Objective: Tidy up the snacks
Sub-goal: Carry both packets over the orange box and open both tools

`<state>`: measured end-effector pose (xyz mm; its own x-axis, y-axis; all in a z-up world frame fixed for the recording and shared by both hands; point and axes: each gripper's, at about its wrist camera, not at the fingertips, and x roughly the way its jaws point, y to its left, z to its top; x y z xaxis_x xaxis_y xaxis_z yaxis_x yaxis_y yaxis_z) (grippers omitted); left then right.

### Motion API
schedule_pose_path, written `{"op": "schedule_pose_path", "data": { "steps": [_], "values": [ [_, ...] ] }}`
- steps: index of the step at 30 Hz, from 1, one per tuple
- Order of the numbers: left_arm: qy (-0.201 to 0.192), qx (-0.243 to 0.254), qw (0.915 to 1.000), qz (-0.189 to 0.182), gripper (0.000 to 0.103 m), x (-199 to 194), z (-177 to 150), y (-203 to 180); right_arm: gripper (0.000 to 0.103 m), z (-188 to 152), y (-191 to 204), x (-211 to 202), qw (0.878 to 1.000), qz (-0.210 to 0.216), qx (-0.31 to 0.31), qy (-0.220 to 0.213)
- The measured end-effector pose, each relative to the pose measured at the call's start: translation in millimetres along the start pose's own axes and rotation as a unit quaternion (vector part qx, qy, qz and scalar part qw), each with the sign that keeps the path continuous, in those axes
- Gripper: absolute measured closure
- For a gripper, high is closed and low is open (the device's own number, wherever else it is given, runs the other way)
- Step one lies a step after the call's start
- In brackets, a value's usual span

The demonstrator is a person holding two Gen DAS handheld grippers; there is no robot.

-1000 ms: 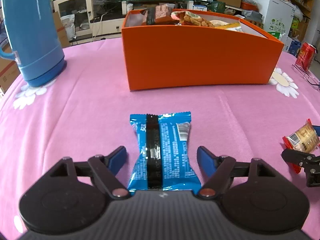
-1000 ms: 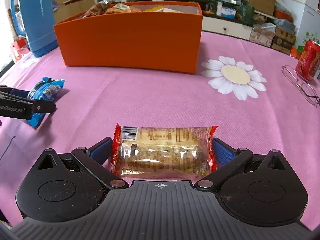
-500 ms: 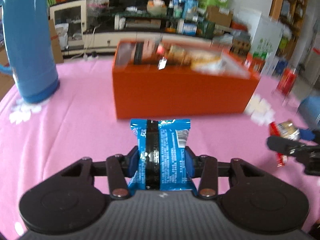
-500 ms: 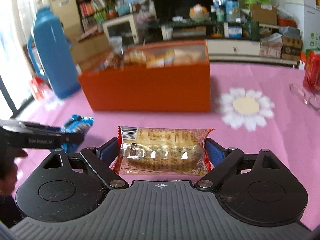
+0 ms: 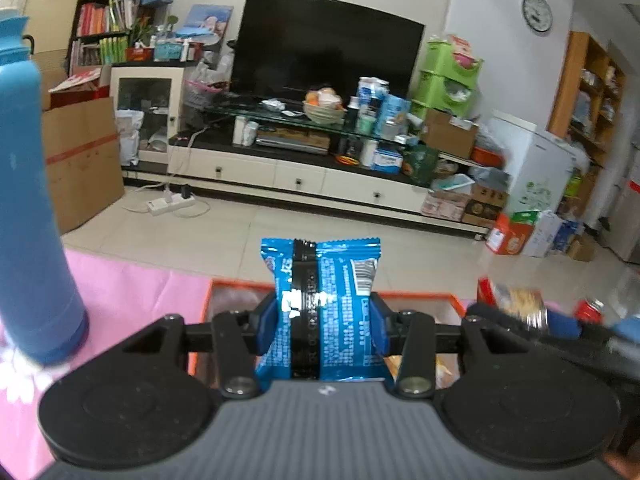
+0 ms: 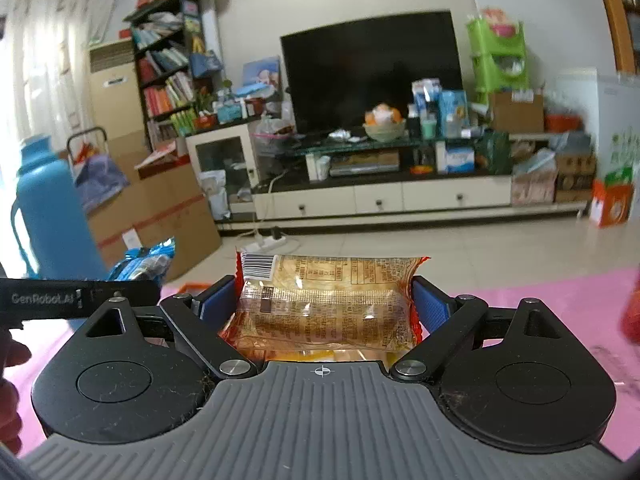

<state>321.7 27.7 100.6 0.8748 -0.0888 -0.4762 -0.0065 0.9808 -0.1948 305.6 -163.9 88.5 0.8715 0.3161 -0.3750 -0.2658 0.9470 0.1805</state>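
My left gripper [image 5: 322, 322] is shut on a blue snack packet [image 5: 326, 312] and holds it in the air above the orange box [image 5: 240, 285], whose rim shows just behind the fingers. My right gripper [image 6: 322, 306] is shut on a clear packet with red ends holding a golden cake [image 6: 326, 304], also lifted above the pink tablecloth [image 6: 560, 304]. The right gripper and its packet [image 5: 516, 300] show blurred at the right of the left wrist view. The left gripper and blue packet [image 6: 146, 260] show at the left of the right wrist view.
A tall blue thermos [image 5: 28, 216] stands on the pink table at the left, also in the right wrist view [image 6: 48, 216]. A red can [image 5: 588, 308] sits at the far right. Beyond the table are the floor, a TV stand and a black TV [image 5: 324, 44].
Both grippers closed on their packets on the table and lifted them. They now sit high over the orange box, with the views tilted up toward the room.
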Motion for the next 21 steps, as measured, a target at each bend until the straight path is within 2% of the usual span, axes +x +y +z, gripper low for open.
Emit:
{"op": "schedule_pose_path", "data": {
  "steps": [4,9,11,13,15,17,19,21],
  "values": [
    [0.01,-0.01,0.9999,0.004,0.059,32.3,2.2,12.7,0.025,1.1,-10.1,48.9,0.999,0.0,0.031,0.026],
    [0.033,-0.001,0.9991,0.025,0.059,64.0,-4.5,21.6,0.025,-3.7,-3.2,84.1,0.998,-0.029,-0.027,0.044],
    [0.035,0.004,0.999,0.028,0.058,70.6,-9.2,21.8,0.025,-9.9,0.6,96.3,0.997,-0.019,-0.031,0.064],
    [0.043,0.014,0.9984,0.035,0.053,77.2,-14.4,18.5,0.025,-18.4,6.2,108.4,0.994,-0.024,-0.05,0.091],
    [0.052,0.019,0.9978,0.036,0.052,82.6,-20.2,15.4,0.024,-26.5,7.7,120.7,0.991,-0.028,-0.057,0.117],
    [0.053,0.032,0.9971,0.043,0.05,86.3,-25.9,12.5,0.022,-32.0,6.1,125.0,0.991,-0.029,-0.052,0.12],
    [0.051,0.041,0.9965,0.051,0.044,85.9,-27.1,10.9,0.02,-31.0,5.3,125.5,0.991,-0.028,-0.049,0.121],
    [0.046,0.026,0.9977,0.041,0.039,79.9,-23.6,12.7,0.018,-30.5,2.9,125.1,0.992,-0.022,-0.038,0.12]
  ]
}}
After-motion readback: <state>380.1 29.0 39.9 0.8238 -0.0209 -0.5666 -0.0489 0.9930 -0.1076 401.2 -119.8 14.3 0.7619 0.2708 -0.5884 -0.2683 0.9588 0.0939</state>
